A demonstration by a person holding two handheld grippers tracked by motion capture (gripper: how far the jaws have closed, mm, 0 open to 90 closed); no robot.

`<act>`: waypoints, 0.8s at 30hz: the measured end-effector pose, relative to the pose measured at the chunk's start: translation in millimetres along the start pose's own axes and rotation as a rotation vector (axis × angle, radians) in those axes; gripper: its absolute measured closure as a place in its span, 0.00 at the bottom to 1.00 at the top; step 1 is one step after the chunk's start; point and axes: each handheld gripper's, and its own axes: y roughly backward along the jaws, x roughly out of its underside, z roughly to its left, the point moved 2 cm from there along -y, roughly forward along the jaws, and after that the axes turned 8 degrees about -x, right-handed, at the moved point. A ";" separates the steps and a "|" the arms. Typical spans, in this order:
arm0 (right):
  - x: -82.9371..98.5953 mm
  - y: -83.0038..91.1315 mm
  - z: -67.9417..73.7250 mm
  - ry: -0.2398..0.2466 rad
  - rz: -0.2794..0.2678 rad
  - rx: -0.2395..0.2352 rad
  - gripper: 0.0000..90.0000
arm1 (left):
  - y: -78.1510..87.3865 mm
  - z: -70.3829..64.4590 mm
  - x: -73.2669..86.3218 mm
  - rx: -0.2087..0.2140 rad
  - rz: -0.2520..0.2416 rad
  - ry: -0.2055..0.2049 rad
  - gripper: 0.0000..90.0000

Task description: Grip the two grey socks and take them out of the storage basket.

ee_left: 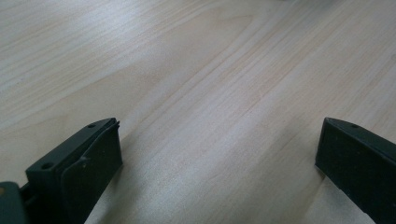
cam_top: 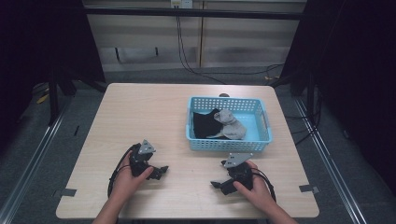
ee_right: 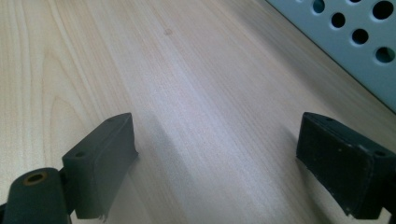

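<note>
The grey cloth (cam_top: 230, 125) lies bunched in the blue basket (cam_top: 261, 143), toward its middle and right, with a black cloth (cam_top: 204, 123) folded against it on the left; the two touch. The basket sits on the far right part of the bench (cam_top: 140, 107), its near wall just beyond my right hand.

My right gripper (cam_top: 217, 185) rests low on the bench in front of that near wall, its fingers (ee_right: 105, 161) spread wide with bare wood between them and nothing held. In the right gripper view the basket's perforated wall (ee_right: 355, 37) runs along the upper right corner, close by but apart from the fingers. My left gripper (cam_top: 163, 170) lies on the near left of the bench, well apart from the basket; its fingers (ee_left: 88, 163) are wide apart too and hold nothing.

I judge this as a resting stage: both cloths are in the basket and no grasp is in progress. If a cloth is to come out, my right gripper is the nearer one; it would need to lift over the near wall and come down on the grey bundle, pinching a raised fold without catching the black cloth beside it.
</note>
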 end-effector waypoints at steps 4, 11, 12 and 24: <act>0.0 0.1 -0.1 -0.001 0.000 -0.001 0.13 | 0.0 0.0 0.0 0.000 0.000 -0.001 0.00; -4.3 3.2 -1.7 -0.017 0.056 -0.004 0.15 | 0.0 0.0 0.0 0.000 0.000 0.000 0.00; -5.9 4.5 -3.4 -0.028 0.071 -0.019 0.15 | 0.0 0.0 0.0 0.000 0.000 0.000 0.00; -29.2 29.0 -7.9 0.010 0.438 -0.040 0.21 | 0.0 0.0 0.0 0.000 0.000 0.000 0.00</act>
